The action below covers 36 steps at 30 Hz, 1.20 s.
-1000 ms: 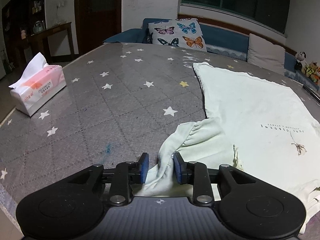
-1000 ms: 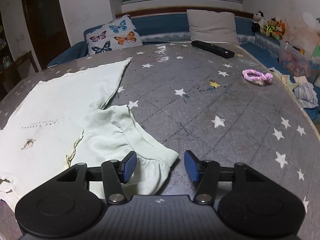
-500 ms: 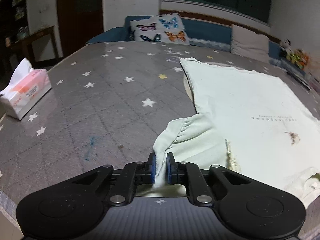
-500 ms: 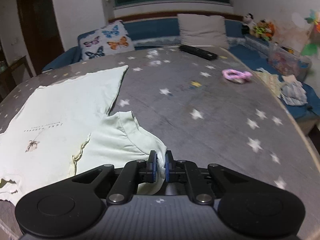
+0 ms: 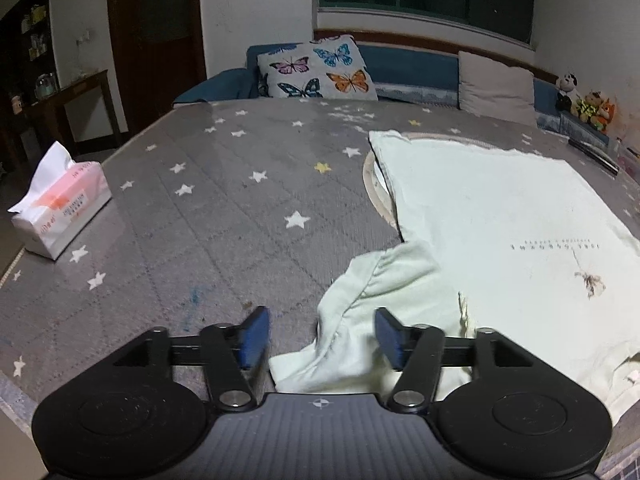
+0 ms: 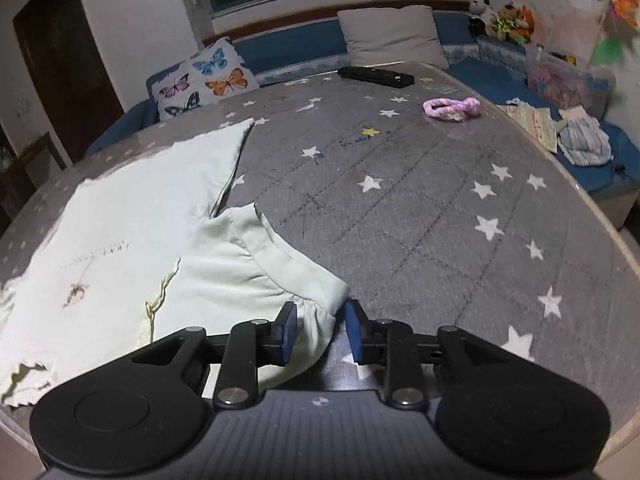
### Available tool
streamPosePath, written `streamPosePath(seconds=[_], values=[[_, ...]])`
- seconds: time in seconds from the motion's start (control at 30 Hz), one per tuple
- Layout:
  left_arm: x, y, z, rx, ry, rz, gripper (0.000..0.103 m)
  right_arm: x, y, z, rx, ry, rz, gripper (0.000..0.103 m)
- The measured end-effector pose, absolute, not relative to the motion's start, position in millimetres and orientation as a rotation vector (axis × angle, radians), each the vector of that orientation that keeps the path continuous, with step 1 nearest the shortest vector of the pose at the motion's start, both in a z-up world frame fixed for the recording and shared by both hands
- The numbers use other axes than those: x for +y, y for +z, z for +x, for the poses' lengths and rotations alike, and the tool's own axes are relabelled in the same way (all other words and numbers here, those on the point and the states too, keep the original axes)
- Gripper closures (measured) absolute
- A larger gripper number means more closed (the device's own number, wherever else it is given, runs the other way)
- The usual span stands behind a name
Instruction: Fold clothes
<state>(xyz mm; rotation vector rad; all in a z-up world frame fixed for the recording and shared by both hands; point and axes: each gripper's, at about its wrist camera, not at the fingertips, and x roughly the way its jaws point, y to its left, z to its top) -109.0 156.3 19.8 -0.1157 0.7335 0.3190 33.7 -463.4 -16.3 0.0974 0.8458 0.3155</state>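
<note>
A pale green T-shirt (image 5: 500, 216) lies spread on the grey star-patterned table (image 5: 224, 216), print side up. My left gripper (image 5: 320, 334) is open, its blue pads standing either side of the shirt's left sleeve (image 5: 360, 308), which lies bunched between them. In the right wrist view the same shirt (image 6: 132, 216) lies at the left. My right gripper (image 6: 320, 332) is open around the hem of the right sleeve (image 6: 280, 276); the cloth rests between the pads, not pinched.
A pink tissue box (image 5: 60, 212) stands at the table's left edge. A black remote (image 6: 376, 76) and a pink hair tie (image 6: 452, 108) lie at the far right. Cushions and a blue sofa (image 5: 400, 64) line the far side. Clothes (image 6: 584, 144) lie off the right edge.
Half a second ago both grippers were shut on the sleeves. Now both have opened and the sleeves lie loose between the pads.
</note>
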Motion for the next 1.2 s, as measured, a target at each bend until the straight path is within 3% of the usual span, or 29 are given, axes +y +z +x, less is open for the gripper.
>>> streamPosePath(seconds=[0.07, 0.13, 0.2, 0.8, 1.1, 1.2], values=[[152.1, 25.4, -107.5, 0.714, 0.315, -0.117, 0.022, -464.7, -16.3, 32.3, 0.844, 0.320, 0.119, 0.079], [145.2, 31.0, -105.4, 0.693, 0.296, -0.114, 0.014, -465.7, -15.8, 31.4, 0.844, 0.331, 0.142, 0.093], [136.1, 36.3, -102.7, 0.673, 0.267, -0.108, 0.008, -466.8, -13.3, 29.8, 0.834, 0.335, 0.162, 0.094], [-1.4, 18.8, -34.9, 0.699, -0.106, 0.028, 0.007, -427.0, 49.3, 8.9, 0.724, 0.606, 0.193, 0.096], [-24.1, 8.3, -27.5, 0.710, -0.148, 0.045, 0.007, -368.4, 39.0, 2.7, 0.784, 0.809, 0.153, 0.096], [-17.8, 6.9, -25.0, 0.717, -0.127, 0.031, 0.007, -354.3, 27.2, 1.4, 0.828, 0.852, 0.151, 0.090]])
